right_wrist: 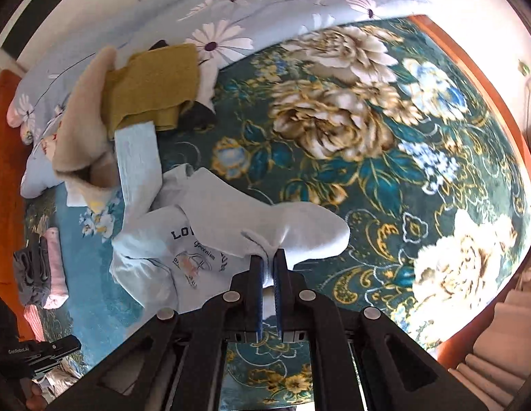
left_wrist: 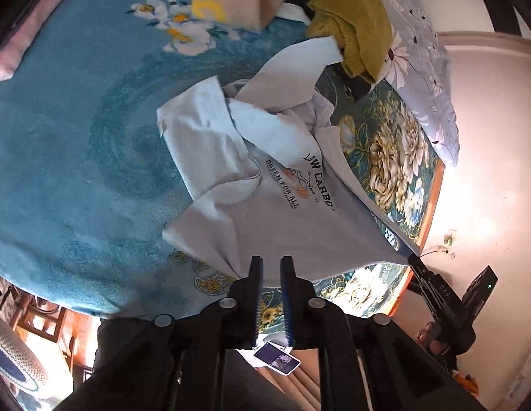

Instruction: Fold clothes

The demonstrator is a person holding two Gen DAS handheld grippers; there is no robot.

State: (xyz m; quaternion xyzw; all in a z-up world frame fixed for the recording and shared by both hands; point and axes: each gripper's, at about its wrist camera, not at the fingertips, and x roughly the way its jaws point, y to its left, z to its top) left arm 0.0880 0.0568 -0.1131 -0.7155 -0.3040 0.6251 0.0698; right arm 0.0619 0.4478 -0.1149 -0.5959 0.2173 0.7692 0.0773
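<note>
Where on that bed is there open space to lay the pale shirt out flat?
The teal swirl blanket is bare left of the crumpled pale blue printed T-shirt. The dark green peony blanket is open to its right. It is crowded by the mustard knitted garment, cream fleece and daisy pillow.

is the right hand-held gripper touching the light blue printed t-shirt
Touching. In the right wrist view the right hand-held gripper has its jaws pinched on a bunched fold of the light blue printed t-shirt, fabric caught between the fingers.
</note>
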